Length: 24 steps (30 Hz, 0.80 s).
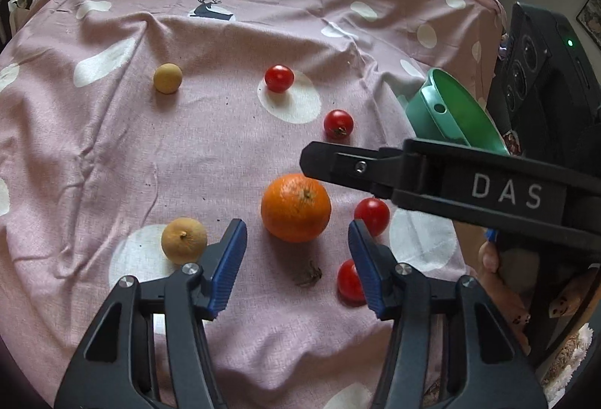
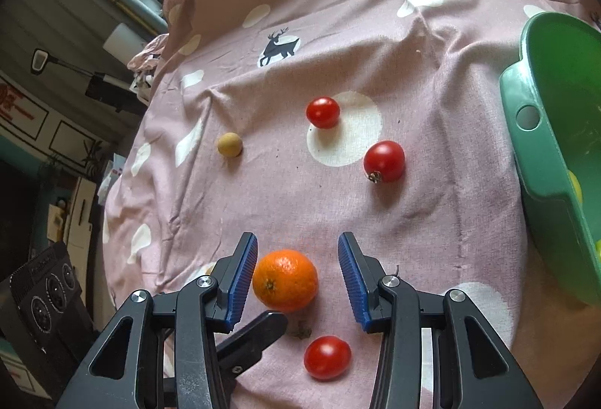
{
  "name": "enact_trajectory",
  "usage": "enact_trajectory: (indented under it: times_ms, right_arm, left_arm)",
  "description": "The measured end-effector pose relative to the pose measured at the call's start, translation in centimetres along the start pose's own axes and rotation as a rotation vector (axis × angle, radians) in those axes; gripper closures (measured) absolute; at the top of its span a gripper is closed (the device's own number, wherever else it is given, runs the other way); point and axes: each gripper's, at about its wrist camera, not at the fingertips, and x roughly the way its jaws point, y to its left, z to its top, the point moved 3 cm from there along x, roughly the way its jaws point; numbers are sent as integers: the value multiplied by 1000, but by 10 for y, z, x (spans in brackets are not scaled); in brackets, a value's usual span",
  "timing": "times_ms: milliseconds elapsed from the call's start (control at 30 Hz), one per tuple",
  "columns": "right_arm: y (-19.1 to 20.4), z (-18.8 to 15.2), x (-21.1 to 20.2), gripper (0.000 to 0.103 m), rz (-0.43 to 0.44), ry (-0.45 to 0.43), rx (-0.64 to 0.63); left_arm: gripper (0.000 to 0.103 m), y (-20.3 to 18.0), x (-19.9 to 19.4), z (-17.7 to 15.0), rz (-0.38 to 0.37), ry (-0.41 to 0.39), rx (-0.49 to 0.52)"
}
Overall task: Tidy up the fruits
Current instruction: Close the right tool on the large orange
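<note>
Two tools (image 1: 297,262) (image 2: 298,281) crowd one orange (image 1: 296,208) on the cloth (image 1: 112,146), both part open, holding nothing; keep yours left, straddle it squarely, close gently; bowl (image 2: 544,146) waits right

The left tool (image 1: 296,258) hangs over a pink spotted cloth (image 1: 112,146), its blue pads (image 1: 227,266) apart with nothing between them. Just beyond the tips lies an orange (image 1: 296,208). A yellowish fruit (image 1: 183,240) sits beside the left pad, a smaller one (image 1: 167,78) farther off. 4 red tomatoes show: 2 (image 1: 278,78) (image 1: 338,123) beyond the orange, 1 (image 1: 372,216) right of it, 1 (image 1: 349,282) partly behind the right pad. The right tool (image 1: 450,179) crosses in front of a green bowl (image 1: 450,112).
</note>
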Motion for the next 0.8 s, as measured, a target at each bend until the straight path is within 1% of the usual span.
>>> enact_trajectory:
  times_ms: [100,167,200,300,400,467,667,800]
  right_arm:
    - [3,-2,7,57,16,23,-1]
    - [3,-3,11,57,25,36,1]
    - [3,-4,12,57,18,39,5]
    - [2,-5,16,57,7,47,-1]
    - [4,-6,18,57,29,59,-3]
    - [5,-7,19,57,23,59,-10]
    - [5,-9,25,58,20,81,-14]
    - [5,-8,24,58,16,77,-16]
  left_arm:
    - [48,-2,5,-1,-7,13,5]
    - [48,-2,8,-2,20,14,14]
    - [48,-2,9,-2,15,18,11]
    - [48,-2,11,-2,-29,31,-8]
    - [48,-2,13,-2,-22,33,-8]
    - [49,-3,15,-3,-23,41,-8]
    - [54,-2,17,-1,-21,33,-13]
    - [59,0,17,0,-15,26,-16]
